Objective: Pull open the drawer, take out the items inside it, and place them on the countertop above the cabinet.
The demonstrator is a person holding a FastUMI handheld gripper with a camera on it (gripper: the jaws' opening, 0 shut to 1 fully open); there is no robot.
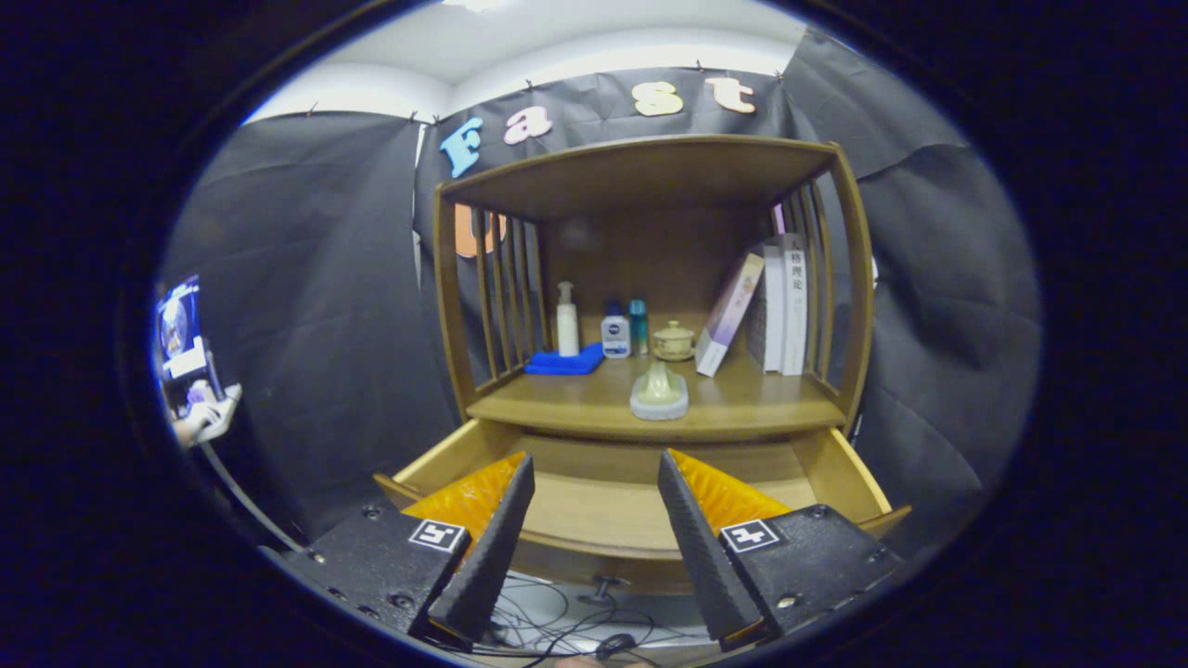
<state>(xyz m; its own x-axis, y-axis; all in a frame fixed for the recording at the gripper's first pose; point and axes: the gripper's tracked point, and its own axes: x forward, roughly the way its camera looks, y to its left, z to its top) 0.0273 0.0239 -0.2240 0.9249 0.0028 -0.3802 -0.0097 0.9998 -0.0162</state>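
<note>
The wooden cabinet's drawer [840,478] stands pulled open below the countertop [742,404], and its visible floor is bare wood. A small pale stand-like item on a grey base [659,391] sits near the countertop's front edge, just beyond my fingers. My gripper [594,473] hovers over the open drawer with its fingers spread wide and nothing between them. The drawer's front panel with a small knob [605,584] lies under the fingers.
At the back of the countertop stand a white pump bottle [566,320] on a blue cloth [564,362], two small bottles [615,334], a lidded ceramic jar [674,341] and several books [780,306] leaning right. Slatted sides and a top shelf enclose it. Cables lie on the floor below.
</note>
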